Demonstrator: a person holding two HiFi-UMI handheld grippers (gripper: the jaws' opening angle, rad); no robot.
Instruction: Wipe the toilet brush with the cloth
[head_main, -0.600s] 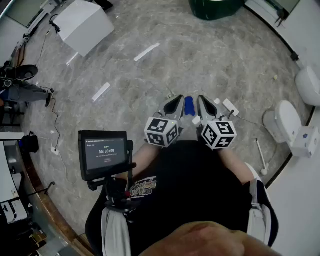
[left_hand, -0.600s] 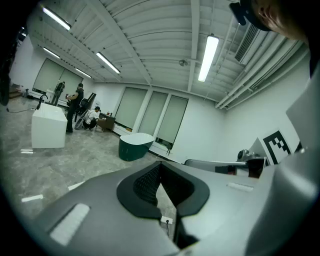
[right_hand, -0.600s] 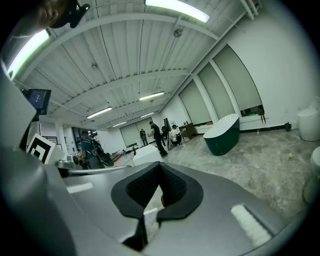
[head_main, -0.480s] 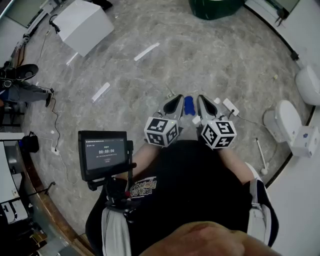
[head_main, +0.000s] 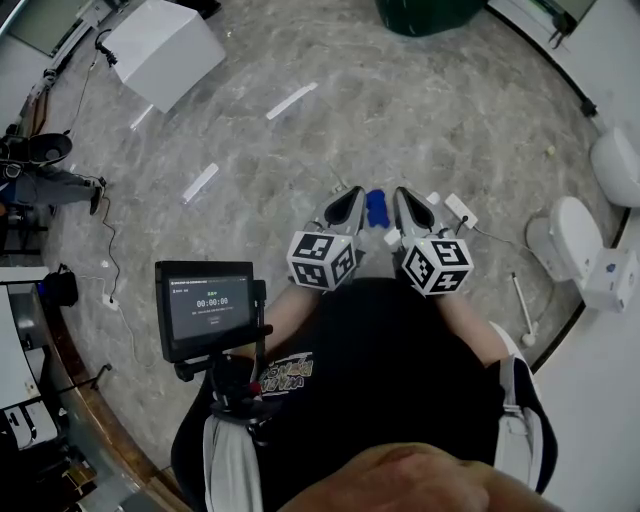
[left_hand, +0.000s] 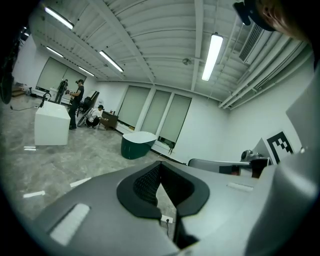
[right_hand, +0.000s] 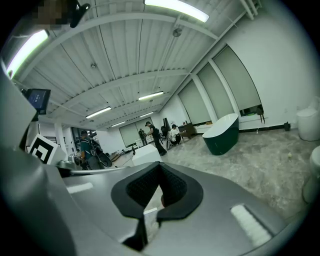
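Low against my belly in the head view, left gripper (head_main: 353, 196) and right gripper (head_main: 400, 196) sit side by side, noses tipped slightly down at the grey marbled floor (head_main: 300, 150). Both pairs of tongs are pressed together with nothing pinched: each gripper view shows the black pads meeting, only floor behind them. I read this as a parked start pose. The black screen (head_main: 205, 305) on its mount shows a timer at zero, so I judge the wiping not begun.

The thin white toilet brush (head_main: 521, 308) lies flat on the floor off to my right, just beside the white toilet (head_main: 570, 238) and well apart from both grippers, likely left there because that is where it is used. A small blue item (head_main: 376, 207) lies on the floor ahead, seen between the two noses. It is probably the cloth, but too small to be sure. A white power strip (head_main: 460, 212) lies near it, and its cable is a snag risk. Both tongs need opening first.
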